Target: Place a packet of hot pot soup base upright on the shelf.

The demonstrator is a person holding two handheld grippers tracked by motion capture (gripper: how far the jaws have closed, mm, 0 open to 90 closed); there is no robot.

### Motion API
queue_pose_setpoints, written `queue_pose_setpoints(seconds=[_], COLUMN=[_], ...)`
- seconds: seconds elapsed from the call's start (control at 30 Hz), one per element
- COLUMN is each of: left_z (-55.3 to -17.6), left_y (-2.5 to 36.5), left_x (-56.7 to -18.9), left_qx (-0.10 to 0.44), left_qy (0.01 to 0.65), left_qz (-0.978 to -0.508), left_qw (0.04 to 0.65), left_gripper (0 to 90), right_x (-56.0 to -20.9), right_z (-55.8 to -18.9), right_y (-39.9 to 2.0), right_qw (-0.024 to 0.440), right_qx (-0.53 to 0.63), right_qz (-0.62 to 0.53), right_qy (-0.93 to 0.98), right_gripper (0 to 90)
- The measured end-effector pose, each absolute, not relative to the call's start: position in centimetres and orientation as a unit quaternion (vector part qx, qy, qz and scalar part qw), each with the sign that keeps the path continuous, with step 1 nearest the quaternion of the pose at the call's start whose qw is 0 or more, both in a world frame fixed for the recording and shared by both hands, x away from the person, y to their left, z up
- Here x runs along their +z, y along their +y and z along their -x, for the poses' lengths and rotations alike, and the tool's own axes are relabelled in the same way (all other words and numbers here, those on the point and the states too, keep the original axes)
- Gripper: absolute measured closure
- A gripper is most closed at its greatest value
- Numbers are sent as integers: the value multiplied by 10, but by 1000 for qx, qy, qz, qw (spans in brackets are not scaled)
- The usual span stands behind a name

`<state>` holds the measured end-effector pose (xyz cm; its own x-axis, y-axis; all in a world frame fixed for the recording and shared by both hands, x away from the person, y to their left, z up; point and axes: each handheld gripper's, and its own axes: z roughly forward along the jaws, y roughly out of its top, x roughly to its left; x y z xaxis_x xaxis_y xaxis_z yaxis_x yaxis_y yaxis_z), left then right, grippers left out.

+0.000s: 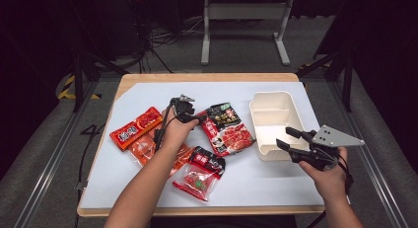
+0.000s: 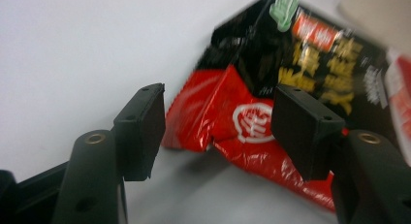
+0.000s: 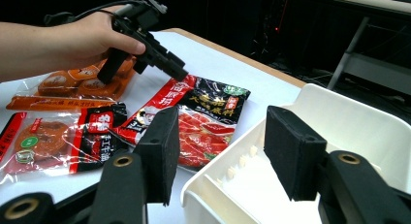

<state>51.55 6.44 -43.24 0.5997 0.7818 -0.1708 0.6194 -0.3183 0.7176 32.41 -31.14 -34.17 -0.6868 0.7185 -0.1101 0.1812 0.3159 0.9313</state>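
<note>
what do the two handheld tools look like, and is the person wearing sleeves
Both are black pistol-grip tools with two flat, blocky black jaws on rounded arms with brass-coloured screw holes. The right tool carries a grey three-cornered plate on top; the left tool has a small grey piece on top and a black cable trailing along the forearm. Both forearms are bare, with no sleeves in view.

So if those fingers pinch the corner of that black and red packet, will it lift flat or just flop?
Probably flop: the black and red packet looks like thin glossy film, already creased near the left gripper. Its shine suggests it could slip from the fingers. It lies flat, so it should slide rather than roll if pushed.
</note>
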Motion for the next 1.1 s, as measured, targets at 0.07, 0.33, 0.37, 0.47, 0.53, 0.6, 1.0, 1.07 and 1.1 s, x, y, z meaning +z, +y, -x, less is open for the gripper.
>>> queue_pose_setpoints(seconds=[0.07,0.33,0.37,0.47,0.53,0.6,1.0,1.07,1.1], left_z=[-516,-520,-520,-520,-519,-518,-514,-512,-510], left_y=[62,63,63,63,62,61,66,67,68], left_x=[-433,-436,-436,-437,-437,-437,-434,-431,-429], left_qx=[105,76,76,55,51,47,43,45,45], left_qy=[435,456,456,470,471,472,458,454,453], left_qz=[-810,-809,-809,-801,-800,-798,-797,-797,-796], left_qw=[379,364,364,367,368,372,393,396,399], left_gripper=[382,498,523,596,638,686,841,848,852], right_x=[-342,-342,-342,-342,-342,-342,-343,-342,-342], right_z=[-324,-324,-324,-323,-323,-323,-324,-324,-324], right_y=[-311,-311,-311,-310,-310,-310,-309,-310,-310], right_qw=[265,263,263,264,265,265,262,263,263], right_qx=[506,506,506,504,504,504,501,500,501], right_qz=[-292,-293,-293,-293,-292,-292,-292,-292,-292], right_qy=[767,767,767,769,769,769,772,772,771], right_gripper=[474,466,466,466,466,465,467,469,470])
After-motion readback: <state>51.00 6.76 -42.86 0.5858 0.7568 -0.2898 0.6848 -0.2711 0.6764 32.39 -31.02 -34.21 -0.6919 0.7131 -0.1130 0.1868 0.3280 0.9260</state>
